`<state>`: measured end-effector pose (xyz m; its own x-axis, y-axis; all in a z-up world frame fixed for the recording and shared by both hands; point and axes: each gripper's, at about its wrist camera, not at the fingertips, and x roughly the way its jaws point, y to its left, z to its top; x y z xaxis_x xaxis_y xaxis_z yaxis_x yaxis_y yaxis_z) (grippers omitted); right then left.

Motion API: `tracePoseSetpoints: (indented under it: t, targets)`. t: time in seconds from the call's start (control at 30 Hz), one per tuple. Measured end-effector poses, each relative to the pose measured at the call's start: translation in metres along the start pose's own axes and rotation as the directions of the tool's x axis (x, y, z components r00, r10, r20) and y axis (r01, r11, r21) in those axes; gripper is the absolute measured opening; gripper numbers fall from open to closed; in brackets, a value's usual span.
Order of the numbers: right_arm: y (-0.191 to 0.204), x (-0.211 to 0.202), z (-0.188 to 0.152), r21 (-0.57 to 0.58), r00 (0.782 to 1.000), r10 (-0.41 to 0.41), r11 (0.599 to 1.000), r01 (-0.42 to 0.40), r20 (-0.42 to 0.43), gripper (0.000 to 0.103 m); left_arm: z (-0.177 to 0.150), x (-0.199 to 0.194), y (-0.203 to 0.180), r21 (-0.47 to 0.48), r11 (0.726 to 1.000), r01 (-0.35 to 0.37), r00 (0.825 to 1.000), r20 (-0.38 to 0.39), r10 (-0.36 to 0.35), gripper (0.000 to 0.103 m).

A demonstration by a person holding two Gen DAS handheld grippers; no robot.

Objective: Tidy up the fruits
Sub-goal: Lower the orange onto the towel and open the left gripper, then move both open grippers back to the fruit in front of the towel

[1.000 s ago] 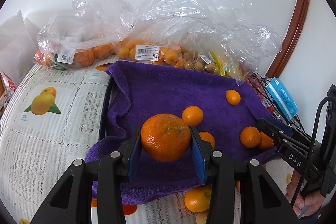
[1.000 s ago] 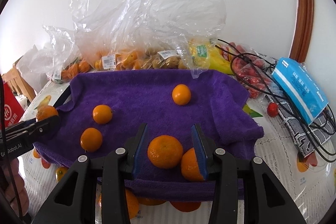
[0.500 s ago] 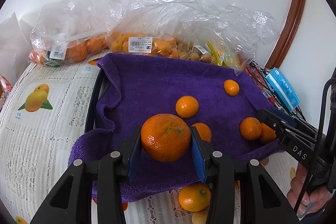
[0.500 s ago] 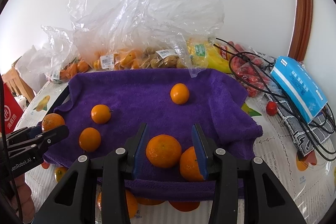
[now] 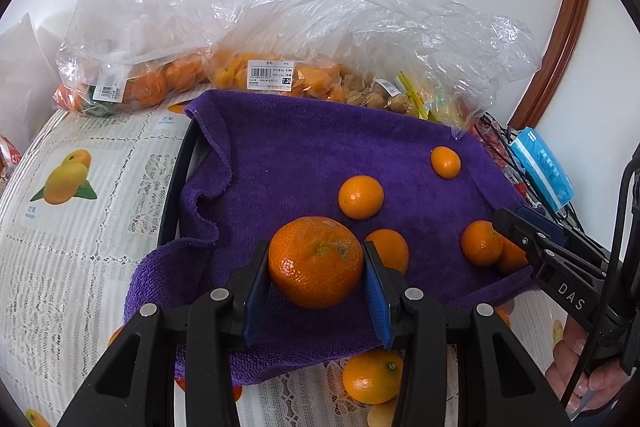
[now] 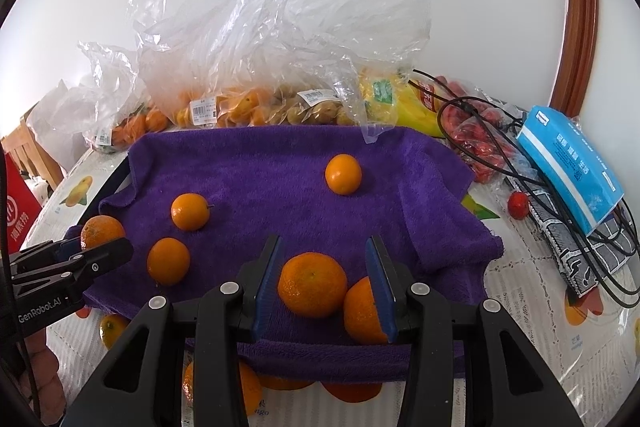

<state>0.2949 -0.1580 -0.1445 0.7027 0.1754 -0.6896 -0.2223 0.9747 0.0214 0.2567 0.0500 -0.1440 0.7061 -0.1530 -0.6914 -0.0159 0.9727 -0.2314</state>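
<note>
Mandarin point(image 5: 315, 261) clamped between my left jaws
Soft, thin skin (bruises easily), so I grip its widest sides lightly; right jaws stand apart around another mandarin point(image 6: 312, 284).

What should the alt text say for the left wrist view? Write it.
The left hand-held gripper clamps a large mandarin above a purple towel where smaller oranges lie loose. Clear bags of fruit sit behind the towel, and the right hand-held gripper reaches in from the right edge.
</note>
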Motion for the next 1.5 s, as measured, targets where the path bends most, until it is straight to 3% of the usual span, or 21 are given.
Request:
tracePoseSetpoints:
  t: [0.33, 0.6, 0.93, 1.2, 1.37, 1.5]
  targets:
    - [0.001, 0.0, 0.0, -0.003, 1.0, 0.002, 1.0, -0.002, 0.0, 0.043, 0.0, 0.001, 0.002, -0.011, 1.0, -0.003, 1.0, 0.002, 0.003, 0.041]
    - [0.003, -0.003, -0.001, -0.008, 1.0, 0.008, 1.0, -0.008, 0.009, 0.043, 0.003, -0.013, 0.005, -0.02, 1.0, 0.02, 0.998, 0.052, -0.019, 0.046]
    - [0.007, -0.016, -0.005, 0.008, 1.0, 0.021, 1.0, -0.021, 0.017, 0.044, 0.004, -0.018, 0.005, -0.035, 0.998, 0.047, 0.998, 0.038, -0.046, 0.049]
    - [0.018, -0.041, -0.021, 0.026, 0.999, 0.043, 0.999, -0.043, 0.003, 0.048, 0.003, -0.032, 0.008, -0.025, 0.999, 0.039, 0.999, 0.038, -0.038, 0.055]
    - [0.021, -0.06, -0.039, 0.073, 0.997, 0.069, 0.995, -0.067, -0.022, 0.048, -0.003, -0.048, 0.027, -0.049, 0.999, 0.012, 0.998, 0.057, -0.01, 0.058]
    - [0.032, -0.068, -0.051, 0.06, 0.996, 0.072, 0.996, -0.07, -0.043, 0.048, -0.013, -0.05, 0.045, -0.083, 0.997, 0.003, 1.0, 0.027, 0.0, 0.058]
